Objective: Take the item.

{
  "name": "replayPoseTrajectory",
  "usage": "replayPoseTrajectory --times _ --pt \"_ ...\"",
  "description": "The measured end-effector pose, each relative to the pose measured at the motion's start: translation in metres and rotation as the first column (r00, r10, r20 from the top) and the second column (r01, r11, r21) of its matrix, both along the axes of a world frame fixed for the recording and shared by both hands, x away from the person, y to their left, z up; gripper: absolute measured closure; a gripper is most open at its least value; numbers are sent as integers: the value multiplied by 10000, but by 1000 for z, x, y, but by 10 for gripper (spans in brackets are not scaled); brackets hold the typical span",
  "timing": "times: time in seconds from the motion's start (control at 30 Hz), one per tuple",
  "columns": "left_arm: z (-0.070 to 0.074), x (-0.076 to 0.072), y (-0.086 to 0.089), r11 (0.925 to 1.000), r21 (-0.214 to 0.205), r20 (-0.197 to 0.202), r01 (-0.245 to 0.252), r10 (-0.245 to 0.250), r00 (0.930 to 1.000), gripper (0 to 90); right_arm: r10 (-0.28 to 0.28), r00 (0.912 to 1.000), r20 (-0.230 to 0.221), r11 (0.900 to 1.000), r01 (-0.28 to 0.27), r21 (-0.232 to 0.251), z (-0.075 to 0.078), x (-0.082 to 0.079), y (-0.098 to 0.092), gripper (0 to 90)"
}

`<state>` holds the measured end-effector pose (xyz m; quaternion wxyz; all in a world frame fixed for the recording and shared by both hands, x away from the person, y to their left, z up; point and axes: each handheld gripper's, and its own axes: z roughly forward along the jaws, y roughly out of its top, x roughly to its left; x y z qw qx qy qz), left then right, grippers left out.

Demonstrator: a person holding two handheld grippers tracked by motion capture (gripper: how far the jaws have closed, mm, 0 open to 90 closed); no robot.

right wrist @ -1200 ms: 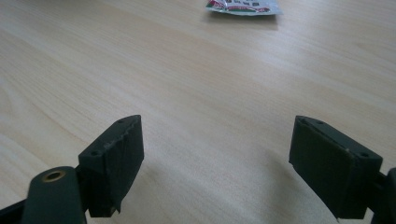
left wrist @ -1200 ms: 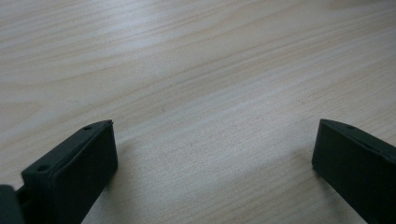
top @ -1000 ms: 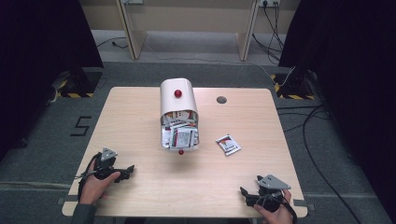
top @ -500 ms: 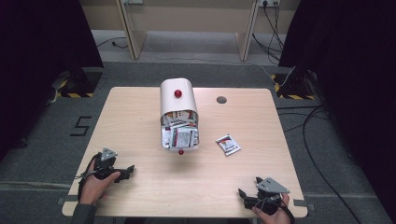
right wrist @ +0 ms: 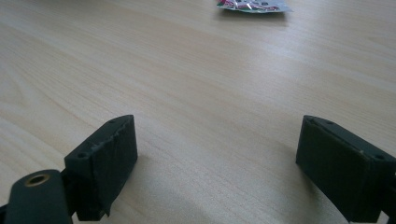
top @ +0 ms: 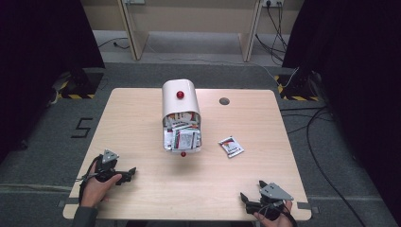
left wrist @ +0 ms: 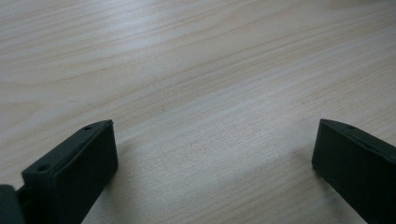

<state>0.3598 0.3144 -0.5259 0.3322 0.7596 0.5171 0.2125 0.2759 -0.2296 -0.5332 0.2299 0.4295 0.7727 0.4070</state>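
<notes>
While a person's left hand [top: 97, 182] is holding the left gripper [top: 126, 174] low over the near left part of the wooden table [top: 142, 118], that gripper is pointing to the right across the bare wood. In the left gripper view its two black jaws are standing wide apart over plain wood grain, with nothing lying between them.

Farther right, around the middle of the table, a white box with a rounded top [top: 180, 101] is lying with its open end facing the near side, a red knob [top: 179, 94] showing on its top. Packets [top: 182, 135] are crowding its open mouth.

Just to the right of the box, apart from it, a single small packet [top: 231, 146] is lying flat on the wood; in the right gripper view it is showing at the far edge [right wrist: 252, 5].

At the near right edge, the right hand [top: 274, 218] is holding the right gripper [top: 246, 198], pointing left and well apart from the loose packet. Its jaws have just been opening and are standing wide, with only bare table between them.
</notes>
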Motion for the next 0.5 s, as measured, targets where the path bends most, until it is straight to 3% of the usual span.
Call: replayPoseTrajectory --times 0.5 --pt "0 0 0 10000 -3 -1 -5 5 10000 0 -9 10000 3 10000 9 3 0 0 2 131"
